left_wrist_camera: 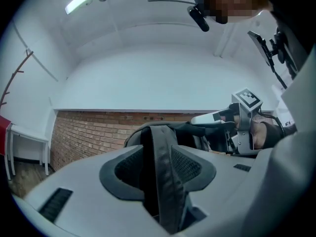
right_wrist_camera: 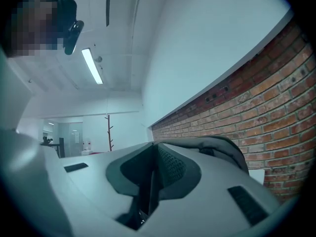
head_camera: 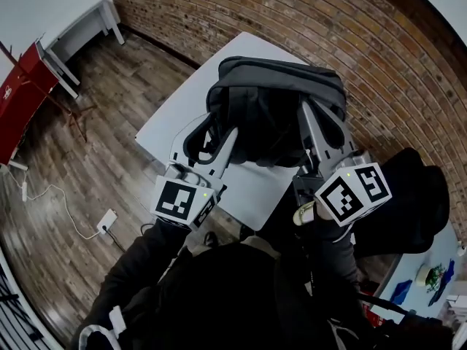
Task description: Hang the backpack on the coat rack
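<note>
Backpack [head_camera: 270, 111] in dark grey hangs in the air over the white surface [head_camera: 164, 126], close to the brick wall [head_camera: 306, 20], with its straps turned toward the person carrying it. The right tongs [right_wrist_camera: 152, 179] are closed on the thin edge of the right strap [right_wrist_camera: 148, 201]. The left tongs [left_wrist_camera: 160, 174] stand apart with the left strap [left_wrist_camera: 159, 137] passing loosely between them. It leans on one pad and a dark gap shows on the other side, so most of the weight appears to rest on the right.

The coat rack [right_wrist_camera: 108, 132], a bare brown pole with short pegs, stands on the wooden floor [head_camera: 109, 166] well apart from the bag. In the head view it is off to the person's left, beside a red piece of furniture [head_camera: 22, 97] and a white desk [head_camera: 76, 28], so the left hand is the nearer one. The bag's width runs from one pair of tongs to the other. It would probably have to be carried leftward and turned until a strap loop faces a peg.

The corner of the surface lies between the person and the rack, and a white cable [head_camera: 69, 210] trails over the floor on that side. The loose left strap could slip out on the way.
</note>
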